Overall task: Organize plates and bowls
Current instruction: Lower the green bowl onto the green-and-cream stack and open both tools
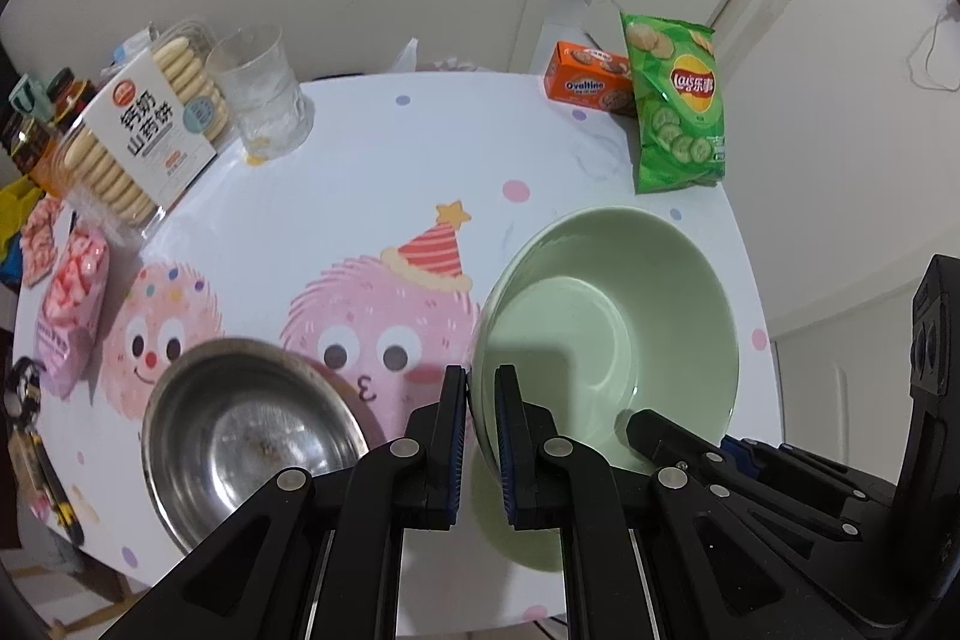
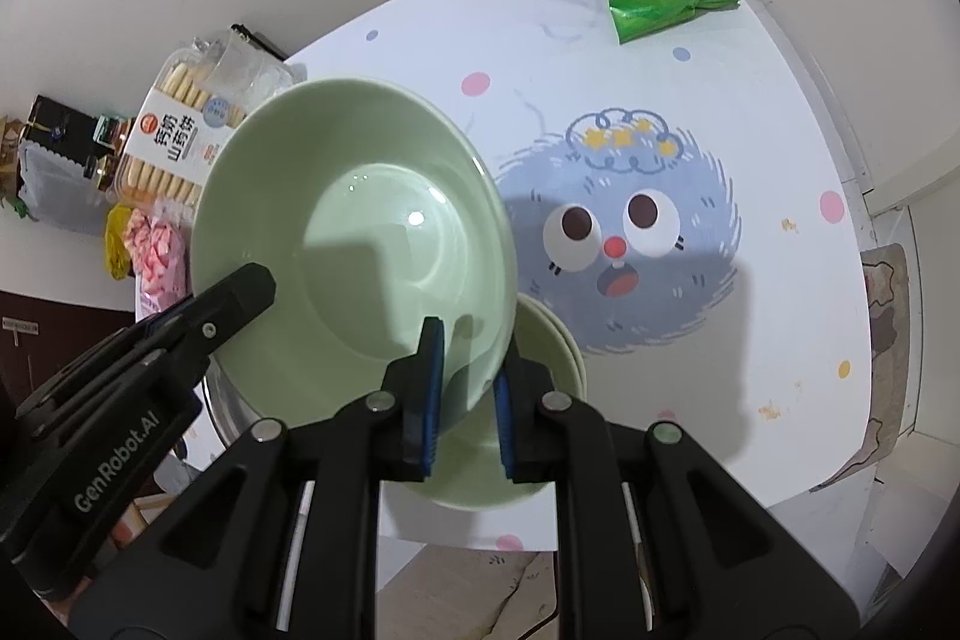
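Fingers of the left gripper (image 1: pixel 480 388) are seen nearly closed, pinched on the near-left rim of the large green bowl (image 1: pixel 606 322), one finger outside the wall and one inside. On the opposite side of the same bowl, the right gripper (image 2: pixel 468 346) is clamped on the rim in the same manner, with a narrow gap between its fingers filled by the bowl's wall. The large green bowl (image 2: pixel 354 232) is thus held by both grippers at once and is seen tilted, lifted clear of the table (image 1: pixel 372 172). Directly beneath the right fingers, a second green bowl (image 2: pixel 540 376) is seen resting on the table, partly covered by the held one. Just to the left of the left fingers, a steel bowl (image 1: pixel 246 436) stands on the table, apart from the green bowl. Well beyond the fingers, at the far edge of the table, a green chip bag (image 1: pixel 678 106) is propped beside an orange biscuit box (image 1: pixel 585 79). Far to the left of the left fingers, a clear plastic cup (image 1: pixel 261 91) and a tray of pale biscuits (image 1: pixel 138 130) are set, with pink candy packets (image 1: pixel 72 292) nearer the table's left edge.
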`<action>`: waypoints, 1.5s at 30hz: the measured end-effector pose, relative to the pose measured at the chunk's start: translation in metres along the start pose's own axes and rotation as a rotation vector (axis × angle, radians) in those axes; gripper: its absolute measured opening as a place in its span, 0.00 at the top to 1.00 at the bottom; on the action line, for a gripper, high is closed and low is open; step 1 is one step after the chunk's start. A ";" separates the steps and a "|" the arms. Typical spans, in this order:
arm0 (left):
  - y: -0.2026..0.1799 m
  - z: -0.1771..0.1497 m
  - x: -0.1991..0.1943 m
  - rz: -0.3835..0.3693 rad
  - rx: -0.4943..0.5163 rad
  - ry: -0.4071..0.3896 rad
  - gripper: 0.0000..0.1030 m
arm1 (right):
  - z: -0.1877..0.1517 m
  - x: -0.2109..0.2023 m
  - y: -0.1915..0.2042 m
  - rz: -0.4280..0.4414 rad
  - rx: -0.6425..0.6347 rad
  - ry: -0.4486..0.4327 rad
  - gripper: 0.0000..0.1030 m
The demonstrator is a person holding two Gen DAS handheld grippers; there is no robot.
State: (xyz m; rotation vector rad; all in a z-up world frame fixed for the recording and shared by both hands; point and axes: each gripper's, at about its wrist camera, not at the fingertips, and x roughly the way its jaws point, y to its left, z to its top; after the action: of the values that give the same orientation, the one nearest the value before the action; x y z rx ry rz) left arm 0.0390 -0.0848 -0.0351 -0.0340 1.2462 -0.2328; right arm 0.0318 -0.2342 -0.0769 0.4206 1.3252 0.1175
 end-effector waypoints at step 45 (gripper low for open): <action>-0.012 -0.057 0.031 -0.007 0.031 0.112 0.91 | -0.044 0.010 -0.007 -0.149 -0.129 0.085 0.82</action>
State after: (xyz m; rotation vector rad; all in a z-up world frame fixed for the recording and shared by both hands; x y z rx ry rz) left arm -0.0070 -0.0967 -0.0808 0.0018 1.3539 -0.2627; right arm -0.0090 -0.2277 -0.0967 0.2084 1.4195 0.0963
